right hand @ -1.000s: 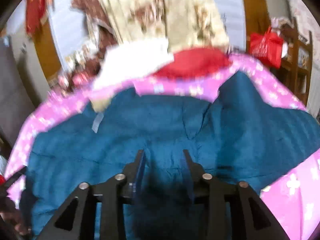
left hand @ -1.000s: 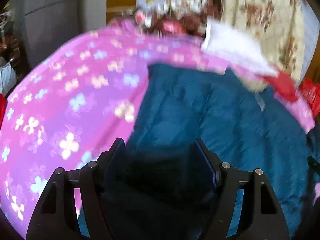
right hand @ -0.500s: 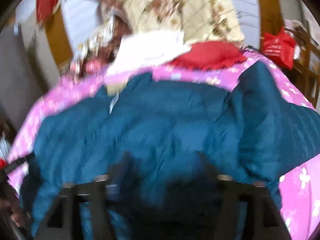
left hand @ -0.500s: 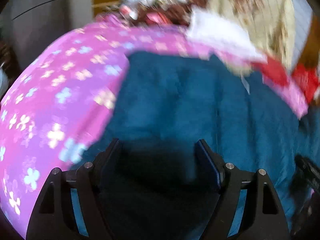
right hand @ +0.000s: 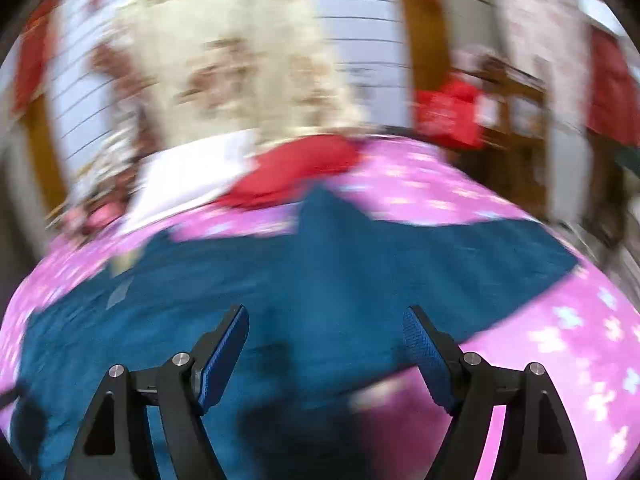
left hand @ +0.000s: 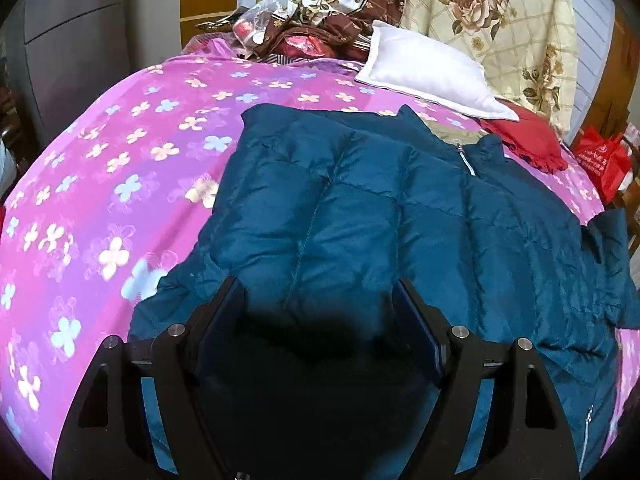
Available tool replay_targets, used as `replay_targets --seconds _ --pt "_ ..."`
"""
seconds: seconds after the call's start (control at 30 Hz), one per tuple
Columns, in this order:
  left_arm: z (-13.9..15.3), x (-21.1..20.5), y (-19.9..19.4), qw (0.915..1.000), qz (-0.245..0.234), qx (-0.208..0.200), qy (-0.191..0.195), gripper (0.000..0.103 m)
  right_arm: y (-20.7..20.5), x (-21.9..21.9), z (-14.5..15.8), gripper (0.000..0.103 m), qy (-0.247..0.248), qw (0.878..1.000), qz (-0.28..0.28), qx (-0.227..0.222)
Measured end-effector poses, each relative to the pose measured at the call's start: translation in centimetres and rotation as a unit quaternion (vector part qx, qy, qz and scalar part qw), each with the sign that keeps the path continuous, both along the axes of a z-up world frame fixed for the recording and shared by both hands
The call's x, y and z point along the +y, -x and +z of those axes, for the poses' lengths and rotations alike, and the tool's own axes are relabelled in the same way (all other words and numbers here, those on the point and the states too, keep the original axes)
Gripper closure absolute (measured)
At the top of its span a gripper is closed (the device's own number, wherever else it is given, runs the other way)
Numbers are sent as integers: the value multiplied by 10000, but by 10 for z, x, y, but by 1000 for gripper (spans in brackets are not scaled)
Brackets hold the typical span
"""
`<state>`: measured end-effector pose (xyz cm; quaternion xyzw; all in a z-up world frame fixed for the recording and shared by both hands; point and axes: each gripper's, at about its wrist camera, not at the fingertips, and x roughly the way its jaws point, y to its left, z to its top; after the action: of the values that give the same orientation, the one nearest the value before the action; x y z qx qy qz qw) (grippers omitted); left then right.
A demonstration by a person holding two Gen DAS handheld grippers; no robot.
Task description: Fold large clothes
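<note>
A large teal quilted jacket [left hand: 380, 216] lies spread on a bed with a pink flowered cover [left hand: 120, 184]. Its zipper runs near the collar at the upper right. My left gripper [left hand: 320, 308] is open, its jaws wide apart just above the jacket's near part, holding nothing. In the blurred right wrist view the jacket [right hand: 320, 280] lies across the bed and my right gripper [right hand: 326, 332] is open and empty above it, near the jacket's right edge and the pink cover [right hand: 540, 340].
A white pillow [left hand: 424, 72], a red cloth [left hand: 524, 140] and a pile of patterned fabric [left hand: 320, 8] lie at the bed's far end. A cream rose-print quilt [left hand: 500, 28] hangs behind. A red bag [left hand: 604, 160] stands at the right.
My right gripper has opened wide from a narrower gap and swung to the right, with strong motion blur. My left gripper stayed open and shifted a little over the jacket.
</note>
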<state>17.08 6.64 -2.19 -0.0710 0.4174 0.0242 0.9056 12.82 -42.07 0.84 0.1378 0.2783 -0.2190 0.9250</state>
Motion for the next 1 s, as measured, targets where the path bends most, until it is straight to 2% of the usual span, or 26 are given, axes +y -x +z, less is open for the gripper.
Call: replay_targets --seconds 0.07,0.13,0.23,0.3,0.37,0.5,0.6,0.7,0.77,0.8,0.83,0.9,1.0 --pt "1 -4 2 9999 -50 -28 -90 26 8 -70 -2 26 -16 9980 -620 125" --pt "3 -7 2 9998 -93 -66 -147 25 14 -143 -11 26 -205 9930 -1061 487" --pt "3 -10 1 9996 -142 -92 -206 25 28 -233 -26 26 -642 9842 -1408 859" --pt "1 -12 0 9995 -181 -47 -240 26 39 -268 -34 26 -803 9812 -1573 780" --pt "-3 -12 -2 9996 -206 32 -193 26 41 -294 -46 26 -1067 9805 -1390 890" --pt "-9 -12 -4 9996 -152 132 -209 26 32 -297 -50 25 -1134 9866 -907 749" --pt "-9 -13 -3 9995 -131 91 -280 26 11 -283 -52 25 -1024 9903 -225 915" --pt "-8 -13 -3 9994 -125 72 -323 26 -3 -265 -56 25 -745 9902 182 1165" --pt "-8 -13 -3 9993 -116 75 -336 26 -6 -255 -56 37 -504 9895 409 1295" --pt "-9 -13 -3 9994 -114 87 -328 26 -8 -251 -58 49 -392 9892 412 1348" --pt "-9 -13 -3 9994 -112 92 -327 26 -8 -246 -59 56 -226 9888 400 1418" --pt "-10 -12 -4 9993 -89 114 -339 26 -9 -237 -58 82 69 9884 274 1493" --pt "-11 -8 -5 9992 -6 145 -383 25 1 -218 -42 84 649 9864 -308 1477"
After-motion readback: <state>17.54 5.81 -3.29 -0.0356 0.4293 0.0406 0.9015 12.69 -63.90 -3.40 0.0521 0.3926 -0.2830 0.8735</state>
